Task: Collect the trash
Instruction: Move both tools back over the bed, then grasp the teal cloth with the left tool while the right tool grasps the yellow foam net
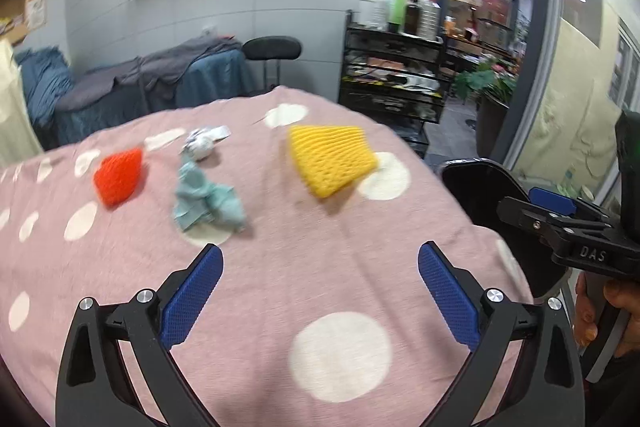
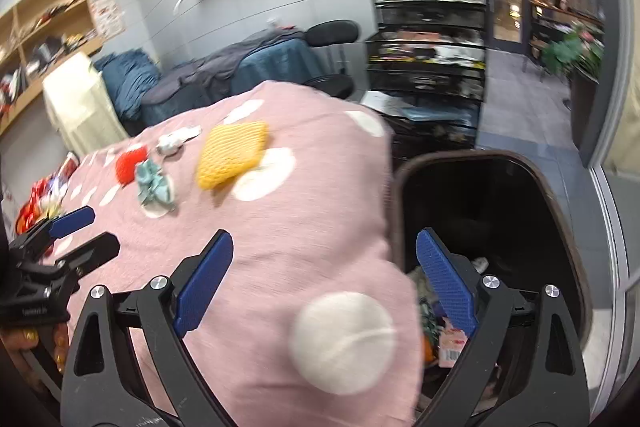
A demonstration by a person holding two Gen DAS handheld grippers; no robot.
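Nearest the lens, the left claw (image 1: 320,291) hangs wide open and empty over a bench (image 1: 280,267) draped in pink cloth with white dots; the right claw (image 2: 324,287) is likewise spread and holds nothing, straddling the bench's edge and a dark bin (image 2: 560,211) that already has rubbish inside. Four bits of trash lie well ahead on the cloth: a yellow foam net (image 1: 332,159), a crumpled teal tissue (image 1: 208,199), an orange foam net (image 1: 119,175) and, blurred, what seems a white wrapper (image 1: 204,143). This looks like a between-pickups moment; the next move calls for reaching forward to one piece, probably the teal tissue straight ahead of the left claw.
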